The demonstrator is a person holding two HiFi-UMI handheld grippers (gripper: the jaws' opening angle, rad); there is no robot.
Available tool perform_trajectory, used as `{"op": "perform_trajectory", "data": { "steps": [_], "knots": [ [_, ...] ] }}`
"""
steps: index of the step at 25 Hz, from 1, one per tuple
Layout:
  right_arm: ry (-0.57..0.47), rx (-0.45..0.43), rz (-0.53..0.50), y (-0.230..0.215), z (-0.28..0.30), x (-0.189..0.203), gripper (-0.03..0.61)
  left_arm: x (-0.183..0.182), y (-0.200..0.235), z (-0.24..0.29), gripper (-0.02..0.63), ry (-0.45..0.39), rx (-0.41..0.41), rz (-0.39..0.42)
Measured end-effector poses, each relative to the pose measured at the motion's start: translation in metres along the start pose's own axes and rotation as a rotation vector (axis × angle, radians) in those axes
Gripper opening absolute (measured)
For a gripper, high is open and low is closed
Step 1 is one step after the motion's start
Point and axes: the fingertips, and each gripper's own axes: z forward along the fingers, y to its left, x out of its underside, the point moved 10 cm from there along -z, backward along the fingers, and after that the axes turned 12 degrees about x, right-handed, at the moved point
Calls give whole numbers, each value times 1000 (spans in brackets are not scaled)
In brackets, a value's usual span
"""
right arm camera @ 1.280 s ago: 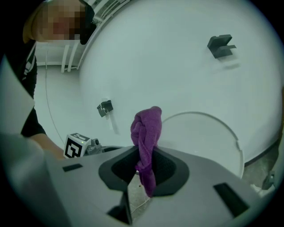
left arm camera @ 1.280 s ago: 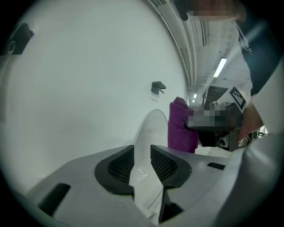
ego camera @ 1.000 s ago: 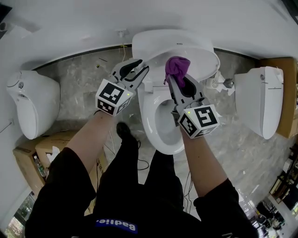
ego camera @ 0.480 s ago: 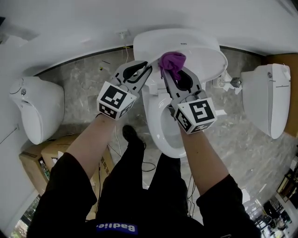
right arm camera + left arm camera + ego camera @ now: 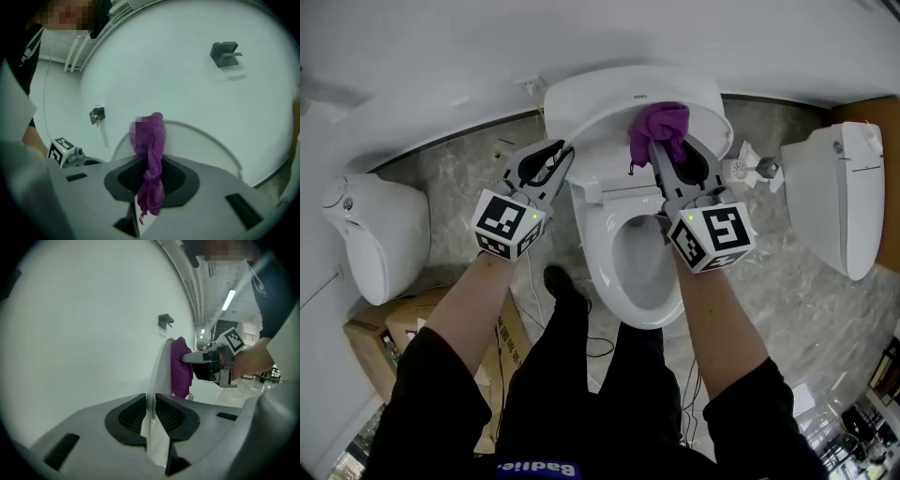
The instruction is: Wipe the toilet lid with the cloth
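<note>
The white toilet lid stands raised against the wall. My left gripper has just been closing and its pads now pinch the lid's left edge between them. The left gripper view looks along its jaws and that edge. My right gripper is shut on a bunched purple cloth and holds it against the lid's face, right of the middle. In the right gripper view the cloth hangs between the pads of that gripper, in front of the lid.
The open bowl and seat lie below my arms. Two more white toilets stand at the left and right. A cardboard box sits at the lower left. A small grey fitting is on the wall above.
The left gripper's jaws have closed onto the lid's left edge. The right gripper has slid the cloth across the lid, first left, then right.
</note>
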Motion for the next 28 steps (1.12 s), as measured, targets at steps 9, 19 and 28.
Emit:
{"op": "perform_trajectory", "data": {
  "steps": [9,19,28],
  "knots": [
    [-4,63,-60,-71,-19,-7,64,-1,0,1,72,-9,-19,1],
    [-17,179,-51,-52,-16,12,64,1,0,1,74,-52,-25,-27],
    [-8,226,-6,25,5,35,64,-1,7,3,74,-55,66,-6]
  ]
}}
